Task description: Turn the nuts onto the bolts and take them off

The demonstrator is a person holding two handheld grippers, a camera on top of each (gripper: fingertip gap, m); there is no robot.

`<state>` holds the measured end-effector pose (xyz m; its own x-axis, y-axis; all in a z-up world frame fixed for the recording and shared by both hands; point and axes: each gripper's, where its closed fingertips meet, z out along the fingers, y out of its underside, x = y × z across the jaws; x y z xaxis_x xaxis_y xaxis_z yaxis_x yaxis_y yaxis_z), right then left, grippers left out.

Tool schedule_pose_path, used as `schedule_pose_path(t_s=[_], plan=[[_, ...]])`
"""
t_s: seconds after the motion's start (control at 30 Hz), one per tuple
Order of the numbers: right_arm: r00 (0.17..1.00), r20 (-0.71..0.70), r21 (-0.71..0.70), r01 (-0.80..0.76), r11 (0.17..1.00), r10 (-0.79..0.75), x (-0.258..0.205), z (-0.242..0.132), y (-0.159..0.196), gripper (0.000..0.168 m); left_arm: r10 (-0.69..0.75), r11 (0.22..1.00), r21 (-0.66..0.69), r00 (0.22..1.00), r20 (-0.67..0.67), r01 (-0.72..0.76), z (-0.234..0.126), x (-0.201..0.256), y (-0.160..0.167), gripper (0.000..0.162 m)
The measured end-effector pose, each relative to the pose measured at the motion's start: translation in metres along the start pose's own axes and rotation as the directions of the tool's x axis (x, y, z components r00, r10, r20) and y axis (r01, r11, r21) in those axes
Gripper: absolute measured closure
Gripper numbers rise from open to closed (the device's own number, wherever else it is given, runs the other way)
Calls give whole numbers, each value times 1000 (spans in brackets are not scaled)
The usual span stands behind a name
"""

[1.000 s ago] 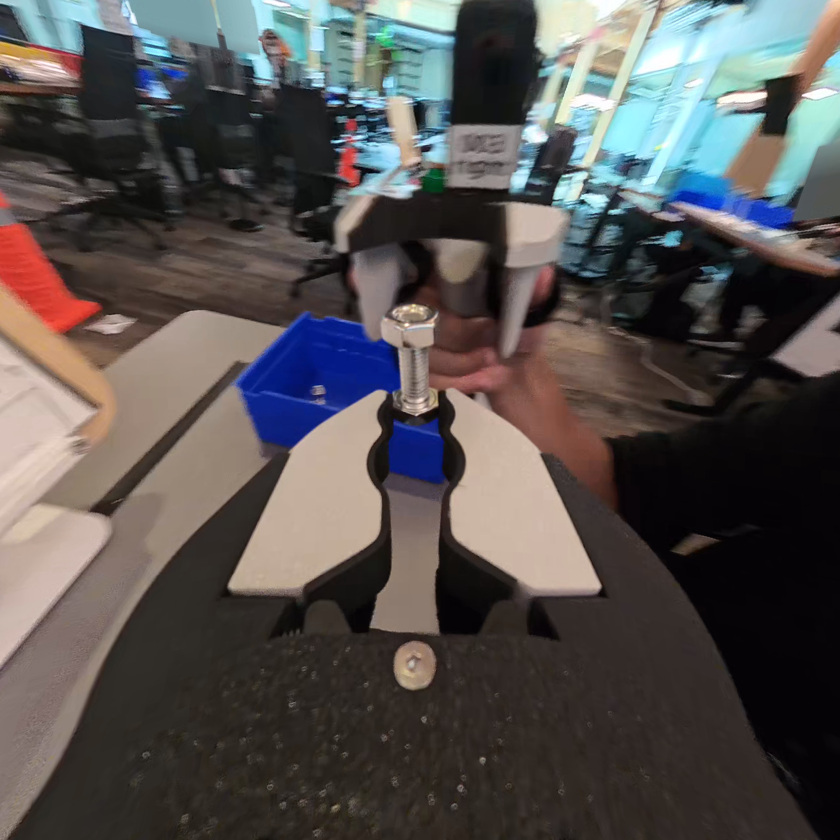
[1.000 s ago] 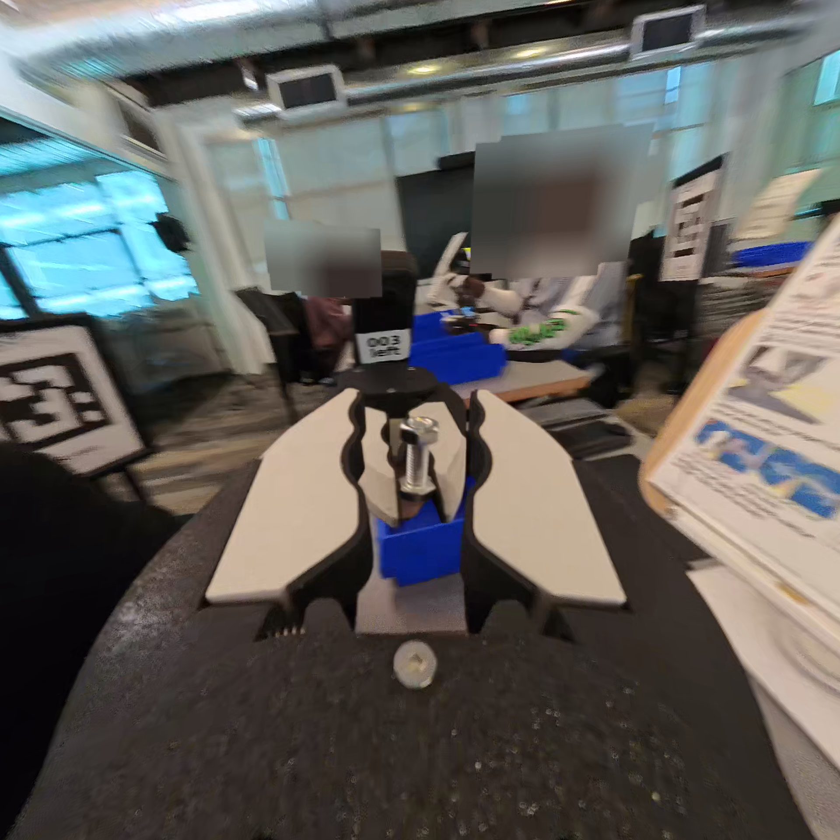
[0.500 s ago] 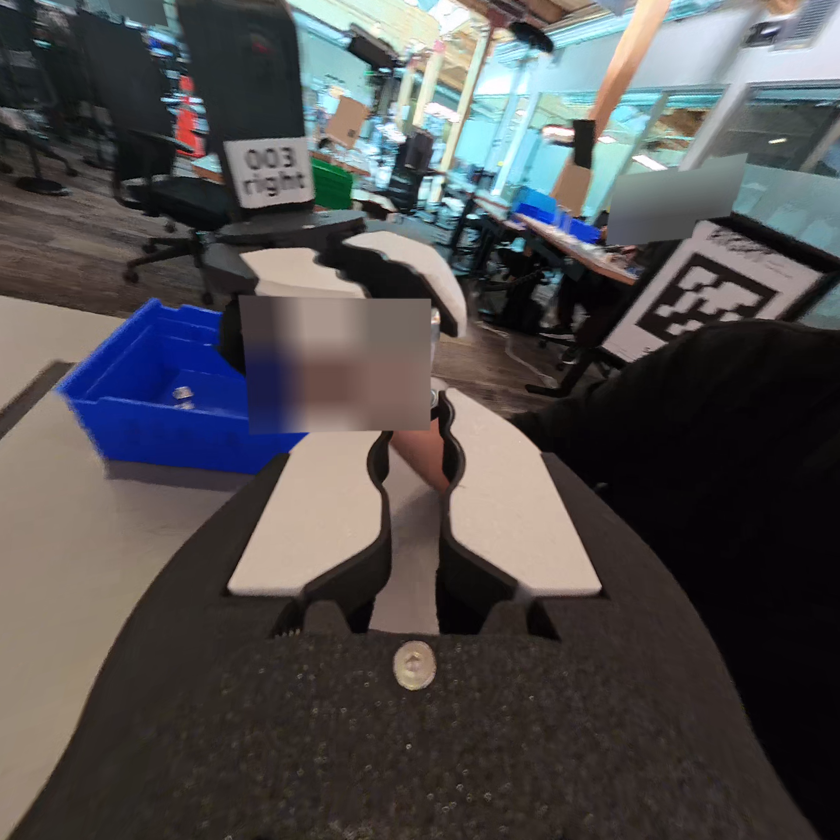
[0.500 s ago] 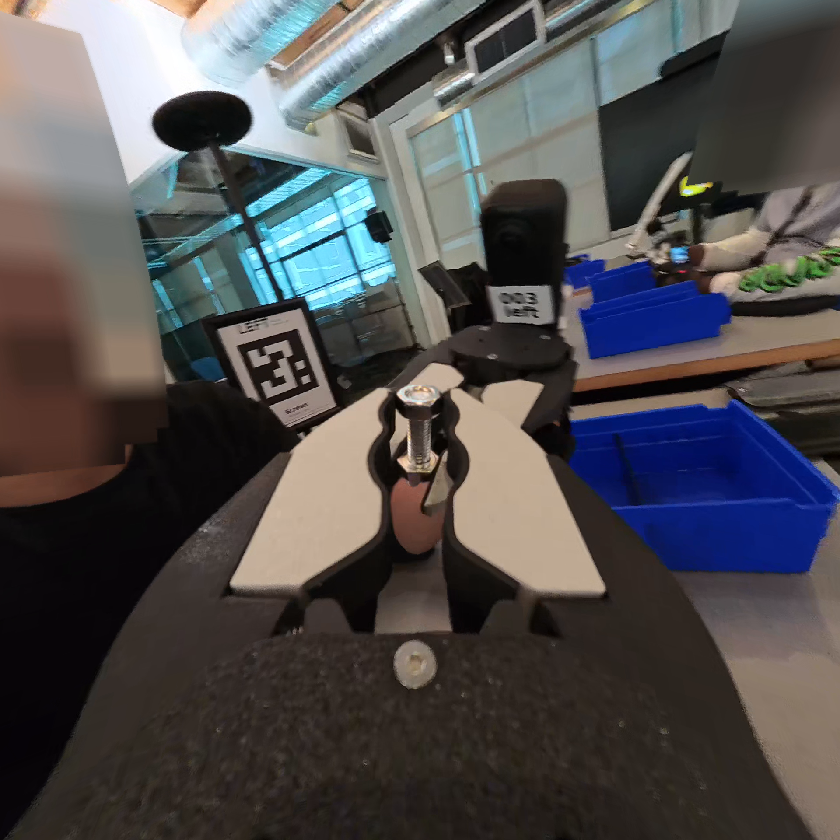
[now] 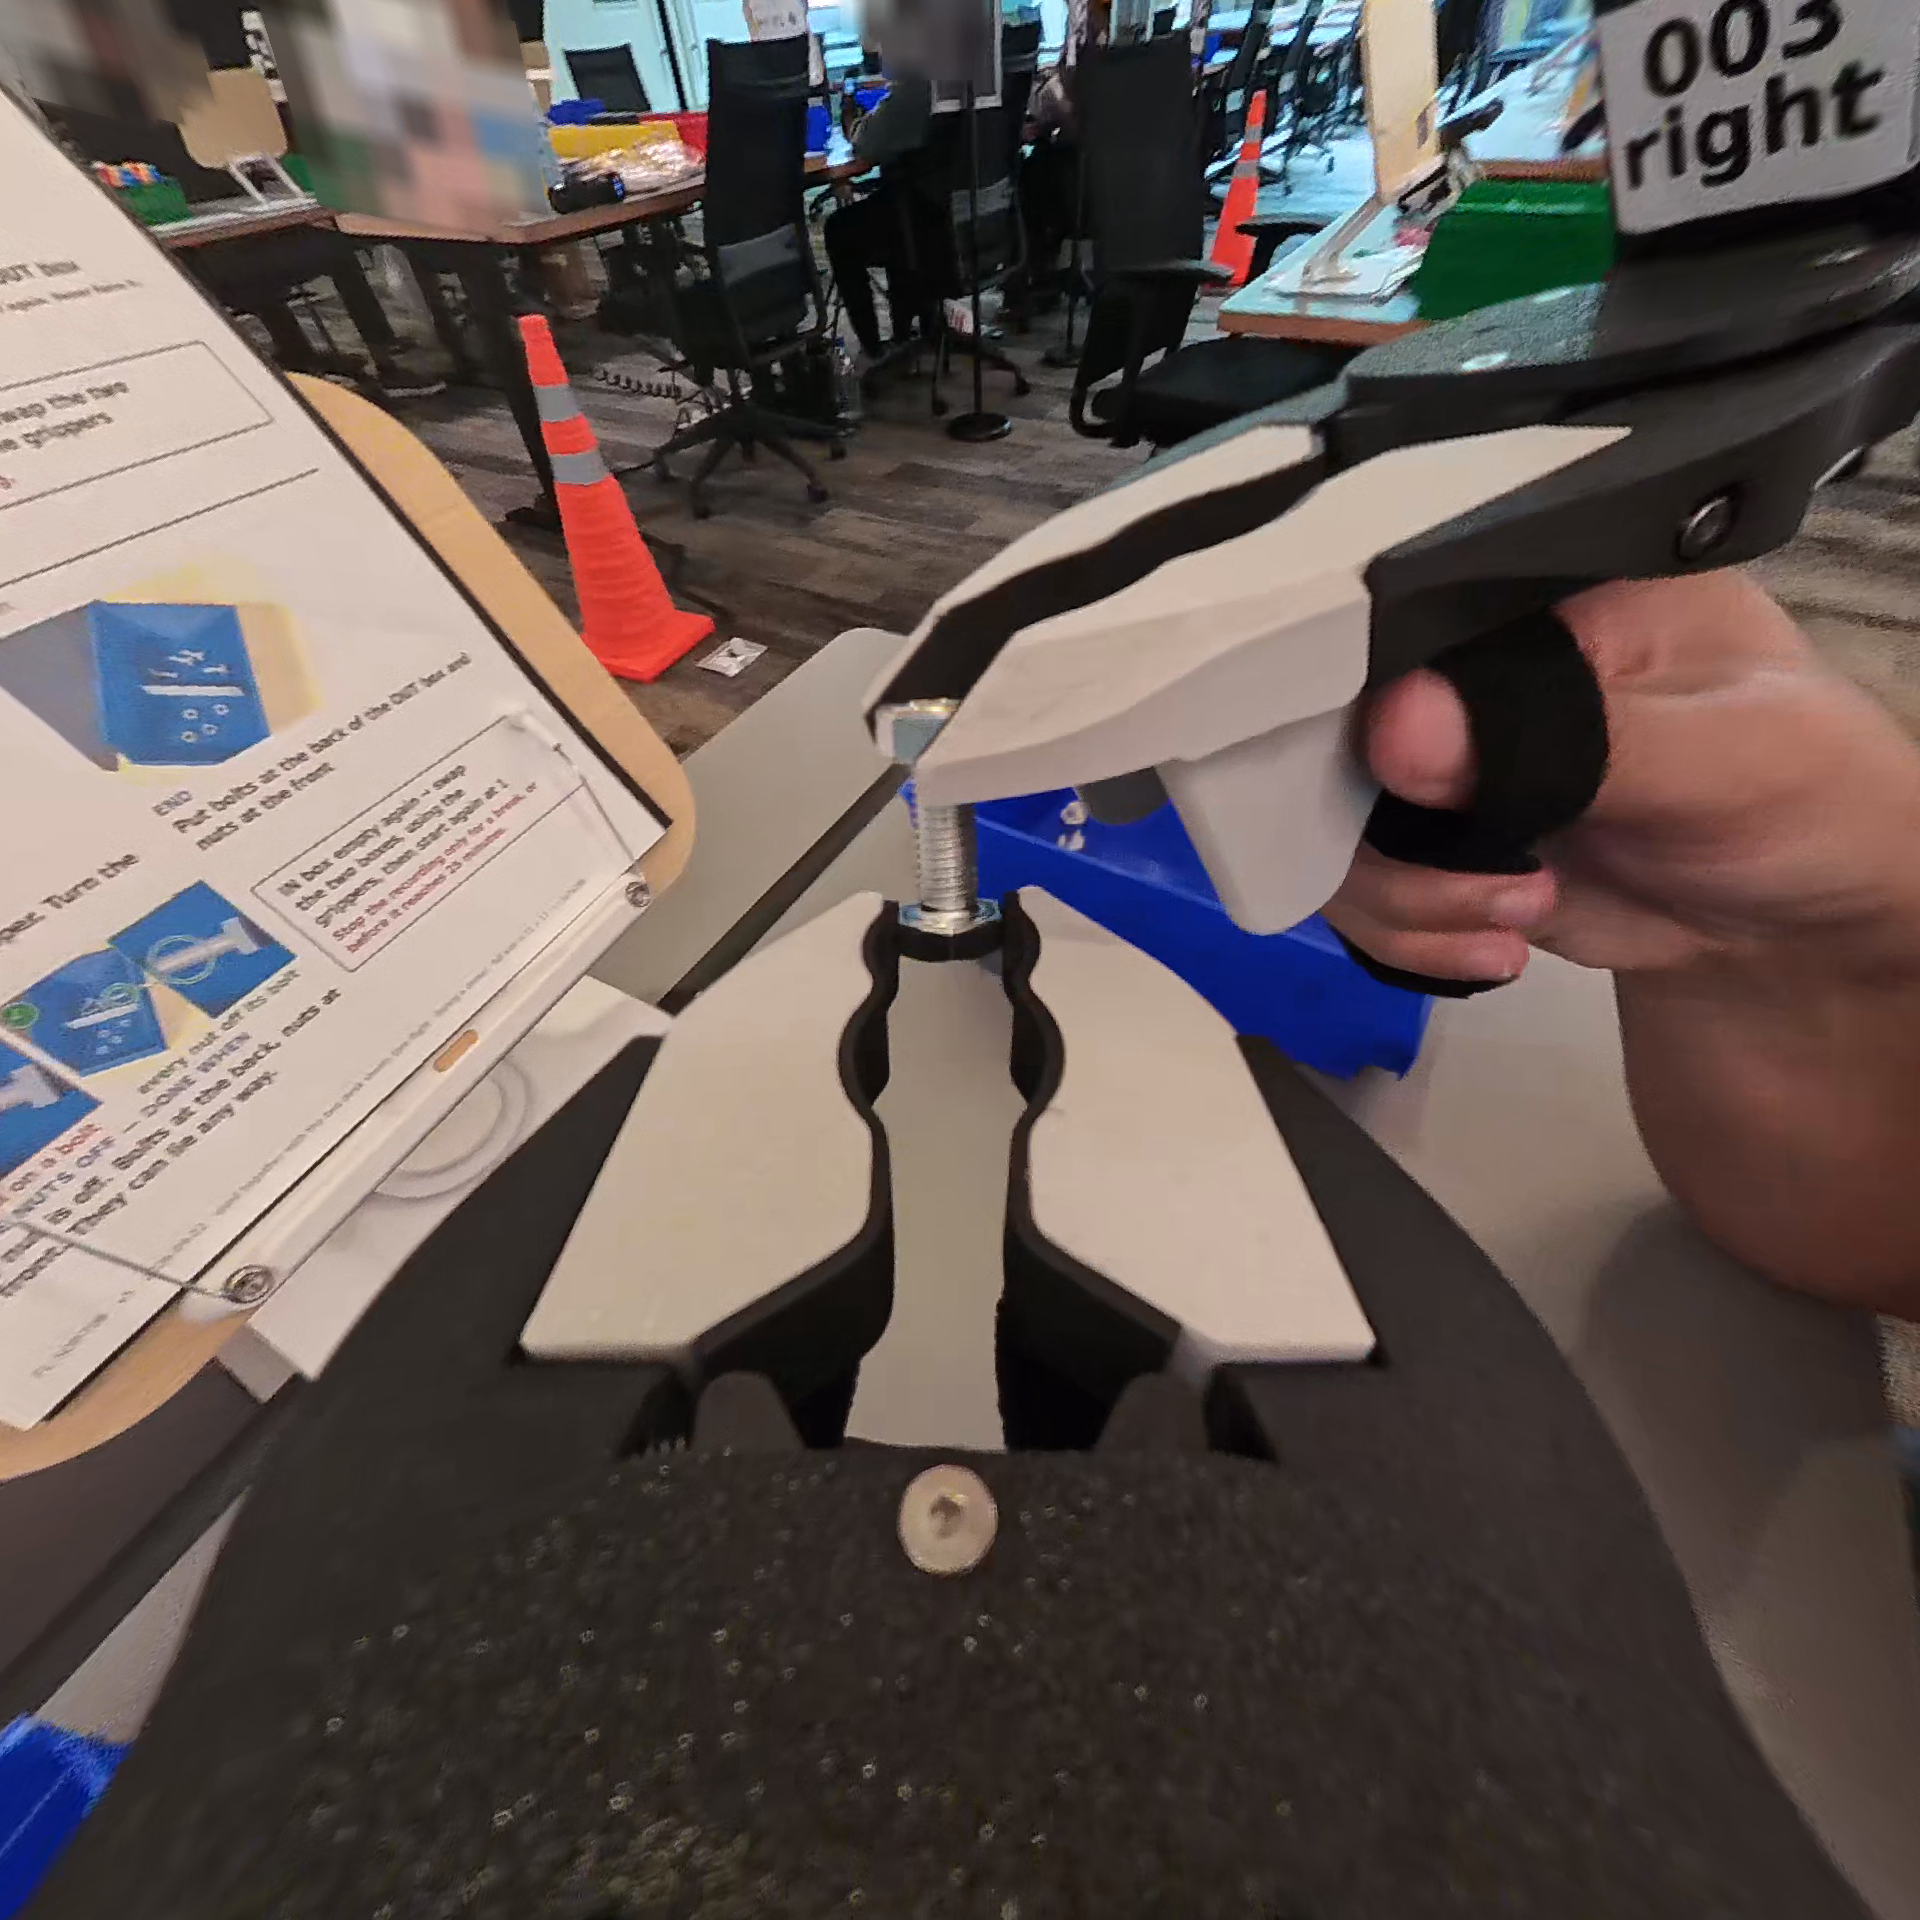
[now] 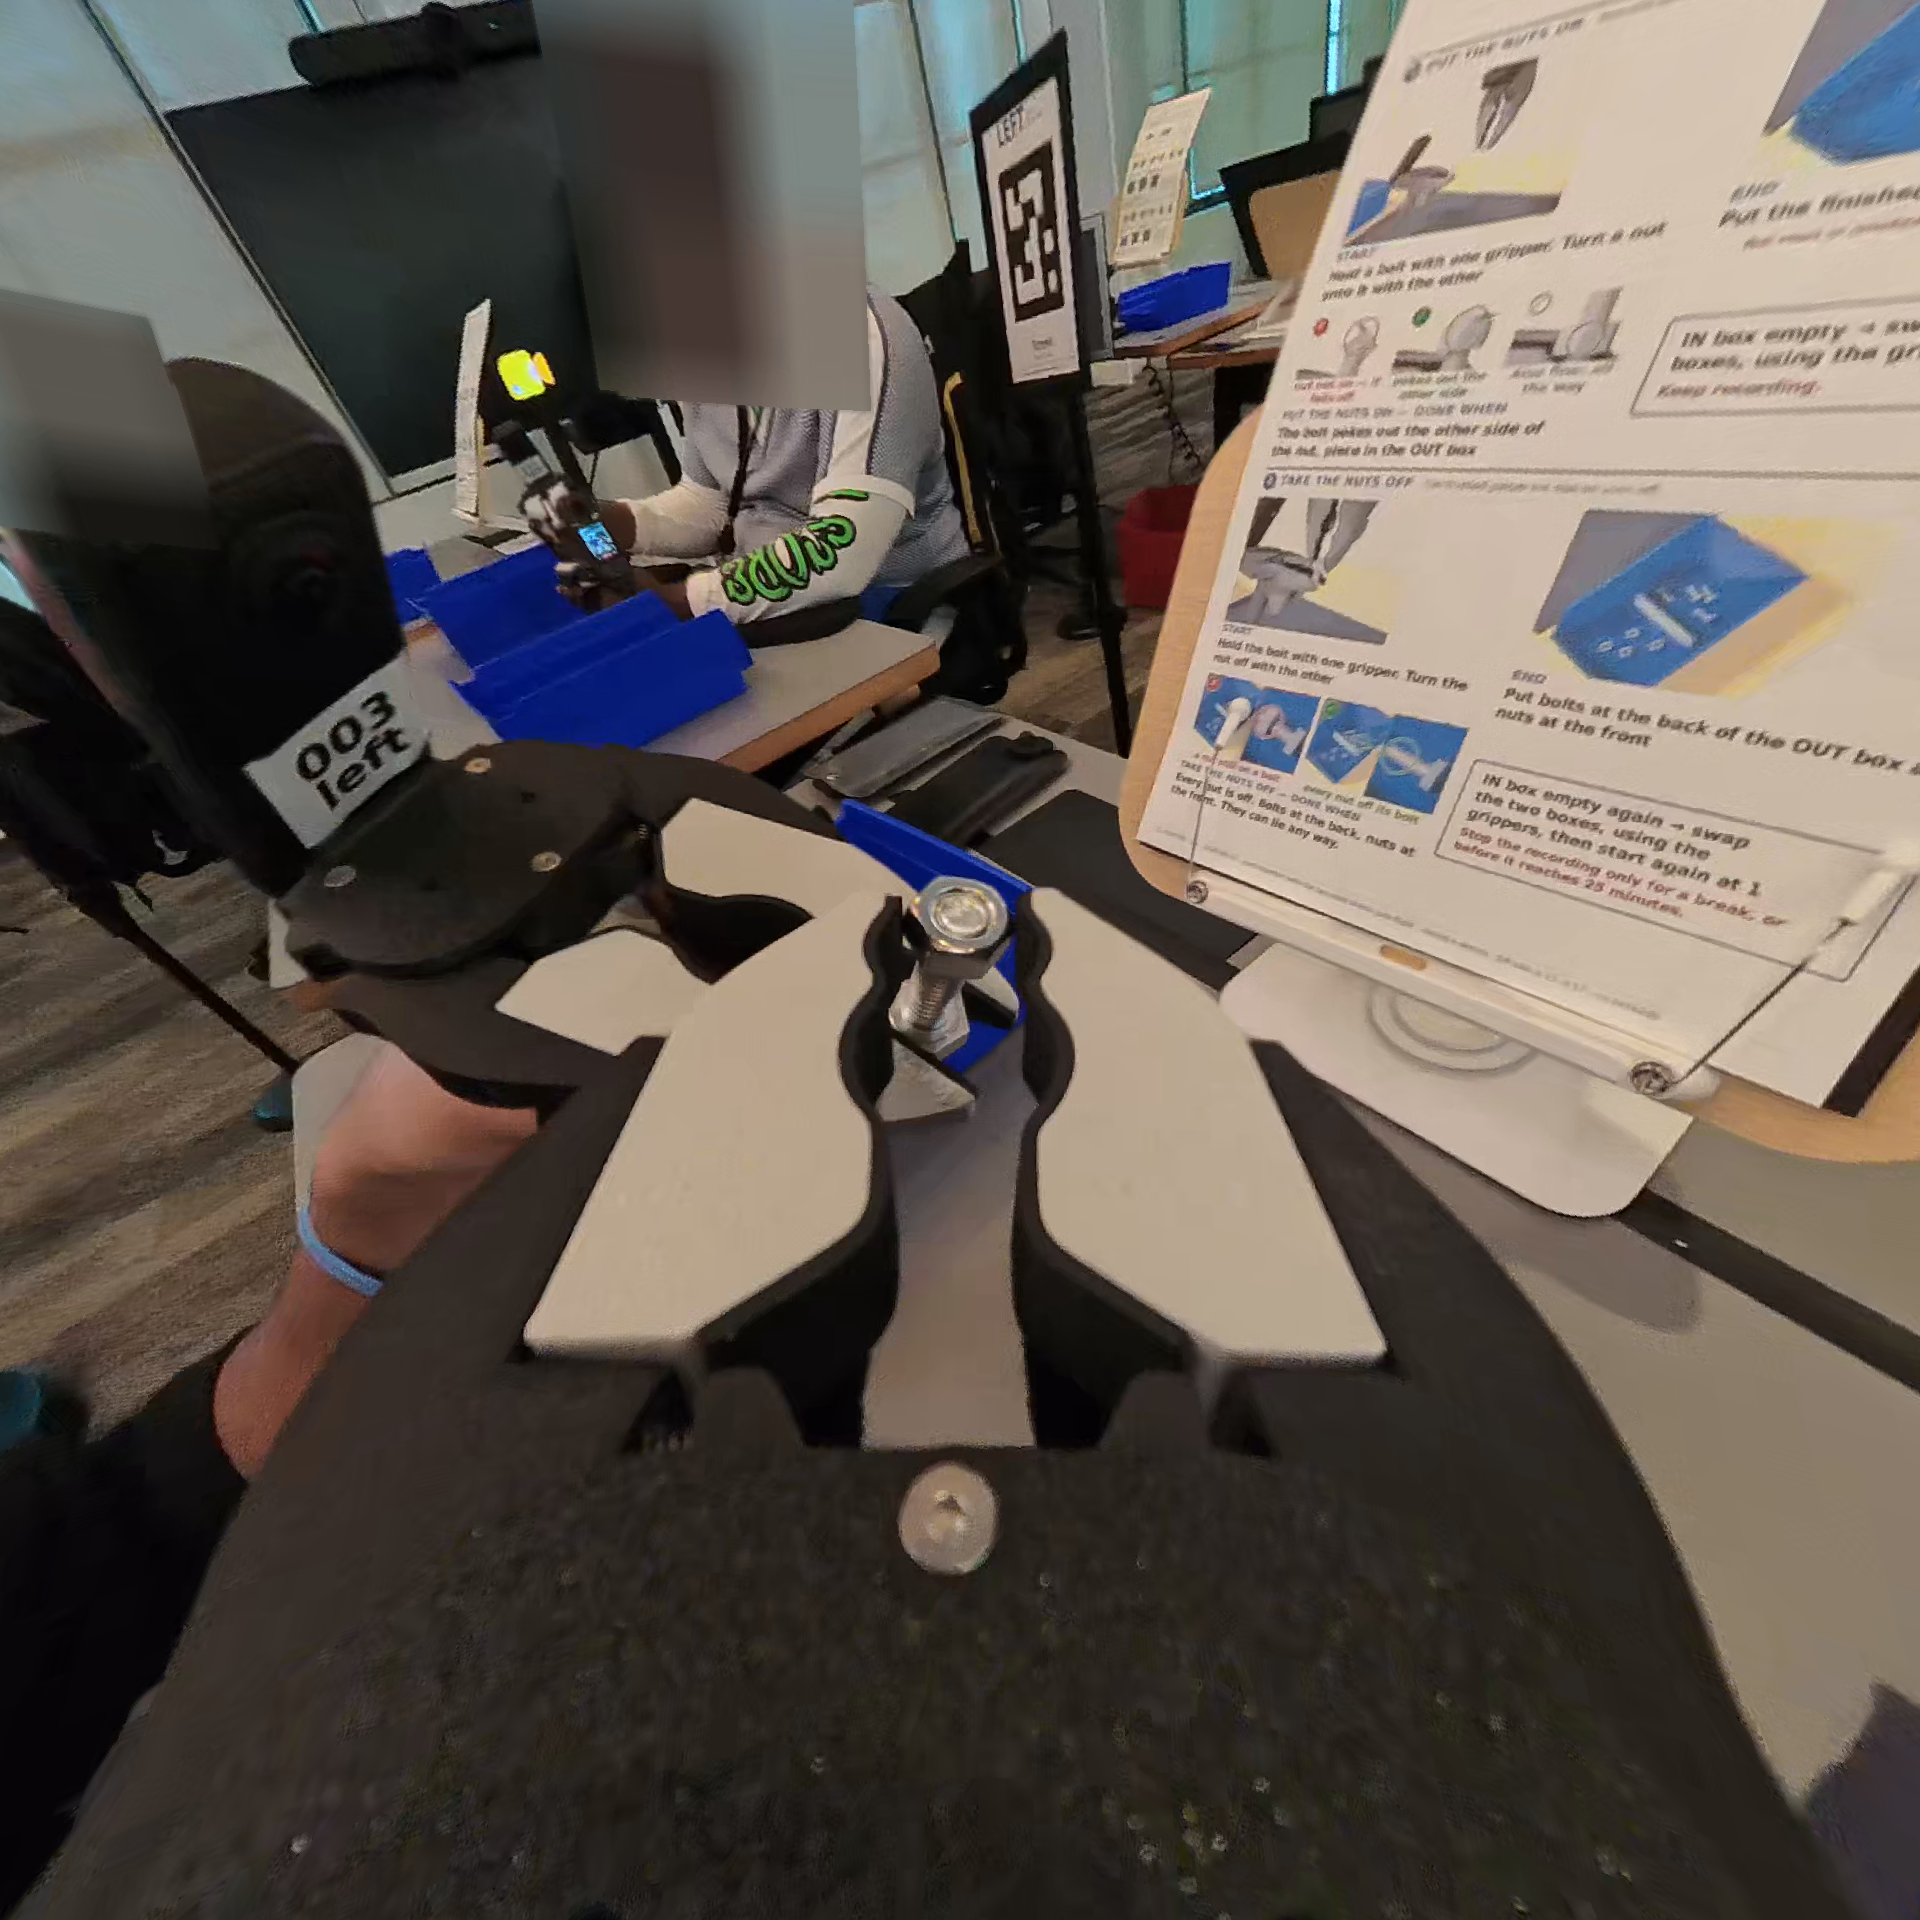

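A silver bolt [image 5: 943, 852] stands upright with a hex nut [image 5: 948, 916] low on its thread. My left gripper [image 5: 948, 935] is shut on the nut at its fingertips. My right gripper [image 5: 920, 732] comes in from the right, held by a hand [image 5: 1662, 831], and is shut on the bolt's head. In the right wrist view, my right gripper [image 6: 956, 925] clamps the bolt head [image 6: 958, 916]. The nut [image 6: 928, 1029] sits below it, in the left gripper's tips [image 6: 925, 1075].
A blue bin [image 5: 1195, 935] stands on the grey table behind the bolt; its corner shows in the right wrist view [image 6: 935, 844]. An instruction board [image 5: 260, 727] on a stand is close on the left and also shows in the right wrist view [image 6: 1558, 520]. An orange cone [image 5: 613, 540] stands on the floor. Both grippers' tips are close together, under 4 cm apart.
My right gripper has closed from open around the bolt head to shut on it. Both grippers have swung round together toward the instruction board. The left keeps hold of the nut.
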<state>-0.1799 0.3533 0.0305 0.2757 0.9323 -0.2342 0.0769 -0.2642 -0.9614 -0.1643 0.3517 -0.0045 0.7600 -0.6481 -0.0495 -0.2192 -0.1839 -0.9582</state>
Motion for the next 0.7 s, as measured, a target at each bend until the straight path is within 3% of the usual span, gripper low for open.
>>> schedule_pose_path(t_s=[0.03,0.1,0.2,0.3,0.37,0.5,0.53,0.6,0.67,0.7], plan=[[1000,18,12,11,1000,-11,-2,-2,-3,148,-9,1000,13,1000,-23,9,-2,3,-2,144],[992,120,90,25,996,-36,-11,-11,-16,129,-39,998,40,993,-107,43,-7,11,-7,144],[911,402,248,-9,969,-94,-32,-35,-37,123,-117,981,106,932,-342,163,-22,34,-22,144],[780,624,236,-135,962,-43,-37,-51,-38,124,-141,955,140,818,-558,260,-40,56,-35,144],[687,727,169,-198,966,14,-43,-52,-31,124,-160,937,113,695,-701,330,-52,73,-41,144],[408,909,58,-309,949,78,-66,-67,-28,117,-182,922,72,591,-786,380,-56,85,-43,145],[384,920,48,-306,951,77,-70,-67,-26,120,-191,920,63,583,-790,387,-55,86,-42,145],[417,905,34,-266,963,83,-72,-57,-17,131,-203,918,51,579,-789,392,-51,86,-41,145],[425,900,10,-229,973,91,-72,-52,-10,153,-220,918,41,591,-776,395,-47,84,-38,144],[450,886,1,-238,971,110,-69,-47,-11,154,-232,916,42,613,-756,399,-43,80,-37,144]])
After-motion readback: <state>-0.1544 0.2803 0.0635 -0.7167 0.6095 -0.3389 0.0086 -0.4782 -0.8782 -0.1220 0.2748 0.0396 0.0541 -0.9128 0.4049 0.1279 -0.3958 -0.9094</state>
